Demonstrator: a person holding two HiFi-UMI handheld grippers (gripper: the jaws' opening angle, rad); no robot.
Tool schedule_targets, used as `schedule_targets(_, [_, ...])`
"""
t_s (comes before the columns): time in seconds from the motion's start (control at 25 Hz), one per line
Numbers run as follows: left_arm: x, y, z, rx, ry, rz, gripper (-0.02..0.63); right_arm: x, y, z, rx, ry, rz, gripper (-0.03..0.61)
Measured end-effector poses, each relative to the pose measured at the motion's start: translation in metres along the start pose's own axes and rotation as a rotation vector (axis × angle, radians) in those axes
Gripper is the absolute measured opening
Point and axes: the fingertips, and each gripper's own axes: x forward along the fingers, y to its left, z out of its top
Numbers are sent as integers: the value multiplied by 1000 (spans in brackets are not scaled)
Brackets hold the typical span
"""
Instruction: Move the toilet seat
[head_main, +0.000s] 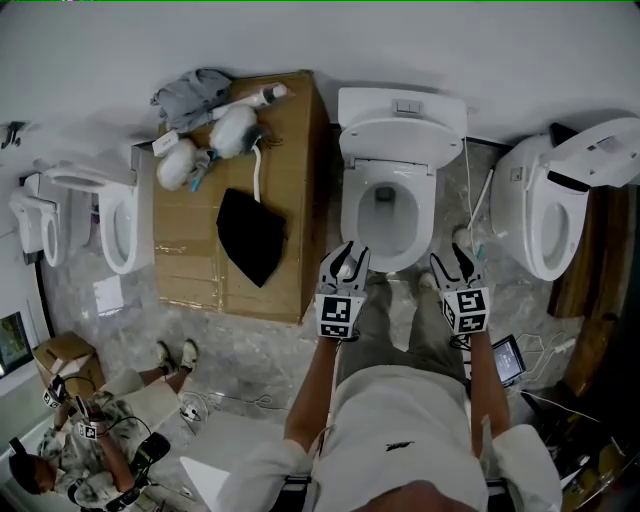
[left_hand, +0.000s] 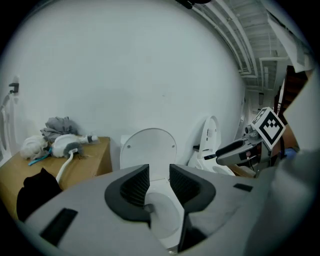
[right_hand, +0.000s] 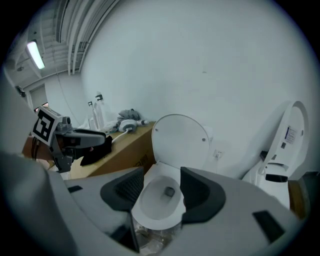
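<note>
The left claw (head_main: 347, 256) is drawn in to a slim slot with nothing caught in it; only the white toilet (head_main: 352, 255) shows through the gap. The right claw (head_main: 455, 263) stands a little wider, a narrow opening that is also empty and frames the bowl beyond. Neither claw touches the toilet. Both are held out by the person's forearms, side by side and level with each other. They tilt downward toward the toilet, just short of its front edge, the left at the bowl's front left and the right off its front right. Each marker cube (head_main: 340, 314) faces up toward the head. The toilet seat (head_main: 362, 222) appears to lie down on the bowl, though I cannot tell it surely from the bare rim. Its lid (right_hand: 180, 137) stands upright against the cistern (head_main: 402, 106) behind. A cardboard box (head_main: 190, 255) sits just left of the toilet, with a black cloth (head_main: 250, 235) on top. A second toilet (head_main: 535, 215) stands to the right.
</note>
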Motion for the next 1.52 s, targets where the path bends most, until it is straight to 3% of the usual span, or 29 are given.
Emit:
schedule_targets(0.88, [84, 14, -167, -117, 203, 85, 198, 109, -31, -161, 201, 178, 41, 244])
schedule_targets(1.52, [115, 37, -283, -200, 341, 146, 221, 162, -38, -247, 227, 279, 57, 267])
